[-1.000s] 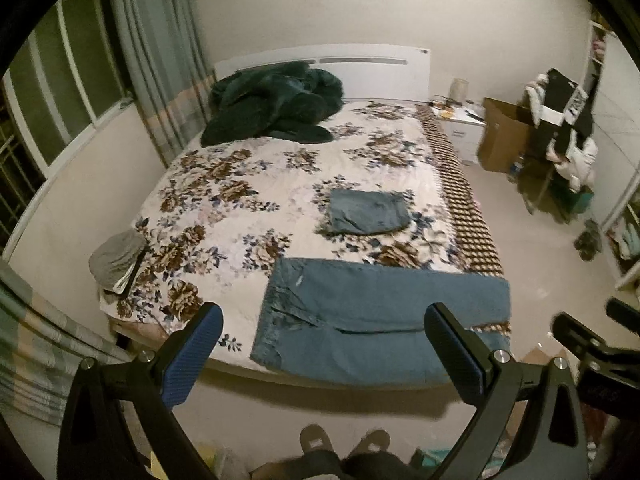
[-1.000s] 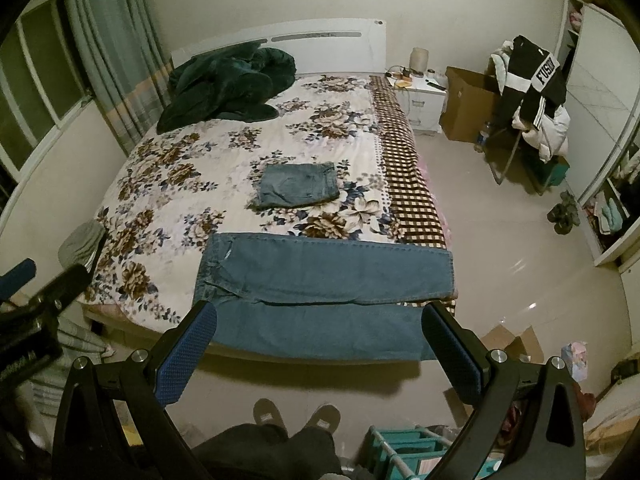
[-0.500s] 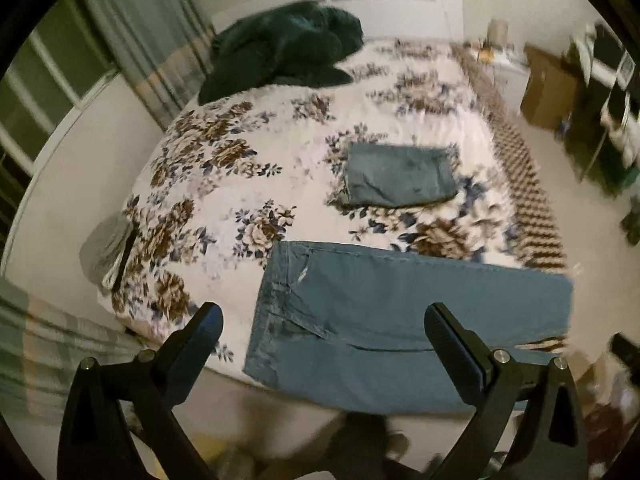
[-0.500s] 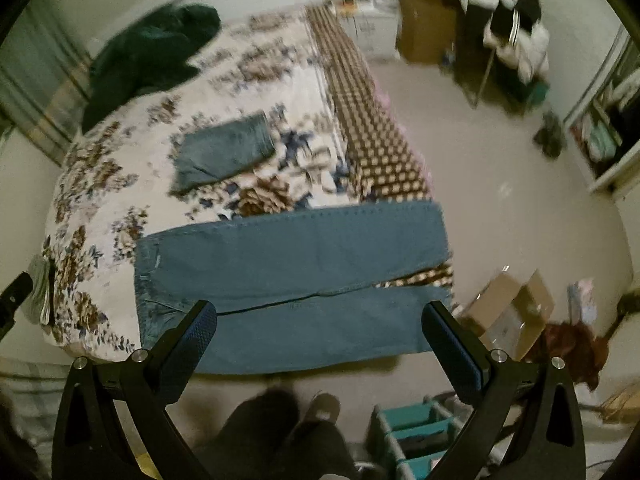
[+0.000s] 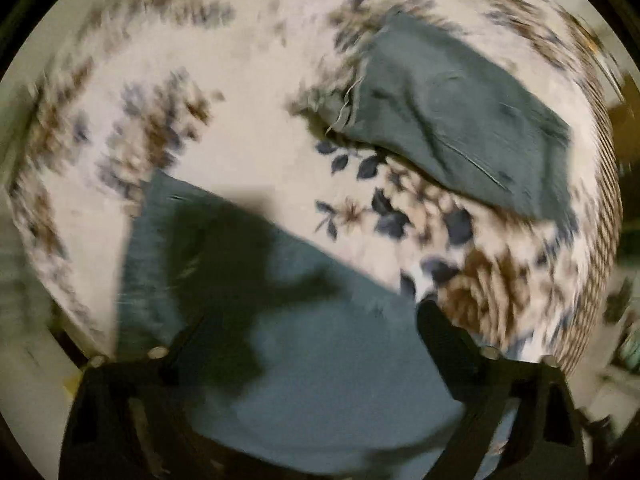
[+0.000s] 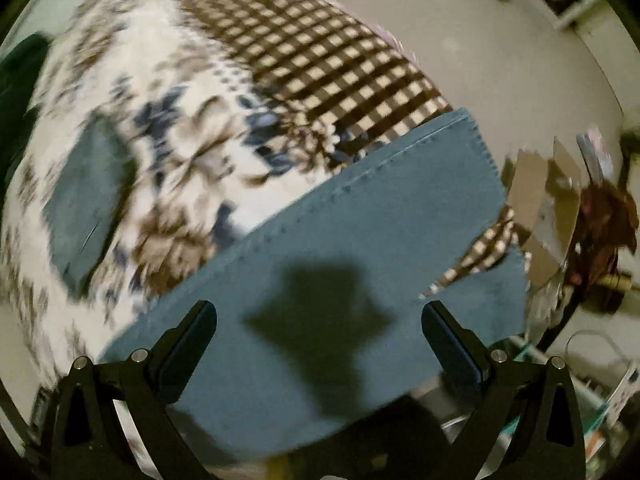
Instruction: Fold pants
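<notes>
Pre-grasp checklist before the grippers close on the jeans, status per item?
1. Left gripper open: ok, fingers spread wide over the jeans.
2. Right gripper open: ok, fingers spread over the leg end of the jeans.
3. Nothing held in either gripper: ok.
4. Jeans lying flat on the floral bedspread: ok, though the near edge hangs over the bed's side.
5. Folded jeans apart from the working pair: ok, bedspread shows between them.
6. Fingers touching the fabric: cannot tell, both views are motion-blurred.
</notes>
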Demonstrator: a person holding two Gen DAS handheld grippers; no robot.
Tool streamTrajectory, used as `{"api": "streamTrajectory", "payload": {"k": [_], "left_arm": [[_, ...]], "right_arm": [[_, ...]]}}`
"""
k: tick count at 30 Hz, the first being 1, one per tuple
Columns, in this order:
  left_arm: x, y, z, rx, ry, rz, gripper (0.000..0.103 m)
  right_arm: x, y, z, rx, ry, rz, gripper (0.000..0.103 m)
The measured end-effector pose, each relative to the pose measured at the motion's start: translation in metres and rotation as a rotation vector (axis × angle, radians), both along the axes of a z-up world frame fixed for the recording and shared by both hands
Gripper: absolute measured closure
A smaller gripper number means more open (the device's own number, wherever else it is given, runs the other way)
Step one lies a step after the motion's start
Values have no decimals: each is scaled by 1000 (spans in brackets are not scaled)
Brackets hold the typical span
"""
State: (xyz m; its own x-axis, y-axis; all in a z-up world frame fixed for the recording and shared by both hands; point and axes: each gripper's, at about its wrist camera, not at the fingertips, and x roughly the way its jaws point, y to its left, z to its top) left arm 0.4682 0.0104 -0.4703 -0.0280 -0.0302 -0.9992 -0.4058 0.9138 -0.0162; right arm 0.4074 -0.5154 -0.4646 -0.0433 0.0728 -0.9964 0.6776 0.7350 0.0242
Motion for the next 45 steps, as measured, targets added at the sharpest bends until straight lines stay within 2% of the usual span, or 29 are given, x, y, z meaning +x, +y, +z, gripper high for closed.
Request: {"api": "streamTrajectory", "payload": {"k": [2, 5, 7, 9, 11, 13, 15, 16, 17, 18, 20, 21, 23, 28, 30, 34, 37, 41, 45], "left_arm": [[18, 12, -41, -52, 52, 78, 21], [23, 26, -89, -72, 145, 171, 23], [20, 33, -107, -87, 185, 221, 38], [12, 38, -110, -103, 170, 271, 43], [2, 39, -101, -95, 116, 291, 59], [-10, 38, -92, -80, 63, 269, 80], [-28, 42, -84, -103, 2, 281, 91], [-35, 43, -80, -121, -22, 286, 92], [-42, 42, -75, -142, -53, 282, 93], [-48, 40, -69, -153, -76, 269, 95], [-59, 36, -56, -165, -125, 239, 96], [-65, 33, -47, -179, -149, 230, 100], [-76, 32, -24, -194, -206, 215, 100], [-119, 35, 12, -247, -318, 216, 100], [-148, 42, 26, -261, -349, 209, 100], [-186, 62, 27, -281, -374, 207, 100], [-237, 69, 30, -277, -352, 227, 100], [-299, 68, 6, -249, -295, 265, 100], [-342, 71, -29, -254, -255, 318, 99]], "right_arm": [[25, -12, -41, 6, 41, -63, 0], [42, -26, -85, 0, 98, -134, 0], [51, -32, -106, -2, 124, -171, 0], [57, -36, -121, -8, 141, -192, 0], [62, -39, -135, -17, 158, -207, 0], [62, -41, -145, -26, 180, -206, 0], [58, -40, -154, -15, 199, -209, 10], [56, -40, -159, -2, 205, -216, 19], [52, -40, -162, 9, 207, -223, 34], [48, -41, -164, 15, 206, -226, 42], [37, -42, -163, 30, 191, -234, 78], [32, -42, -161, 38, 179, -241, 83], [22, -41, -155, 46, 149, -238, 92], [-7, -27, -125, 47, 31, -184, 95], [-25, -23, -111, 54, -17, -165, 96], [-72, -18, -93, 76, -71, -133, 96], [-125, -22, -82, 105, -87, -114, 96], [-168, -29, -85, 136, -64, -85, 96], [-215, -41, -120, 196, -20, -96, 96]]}}
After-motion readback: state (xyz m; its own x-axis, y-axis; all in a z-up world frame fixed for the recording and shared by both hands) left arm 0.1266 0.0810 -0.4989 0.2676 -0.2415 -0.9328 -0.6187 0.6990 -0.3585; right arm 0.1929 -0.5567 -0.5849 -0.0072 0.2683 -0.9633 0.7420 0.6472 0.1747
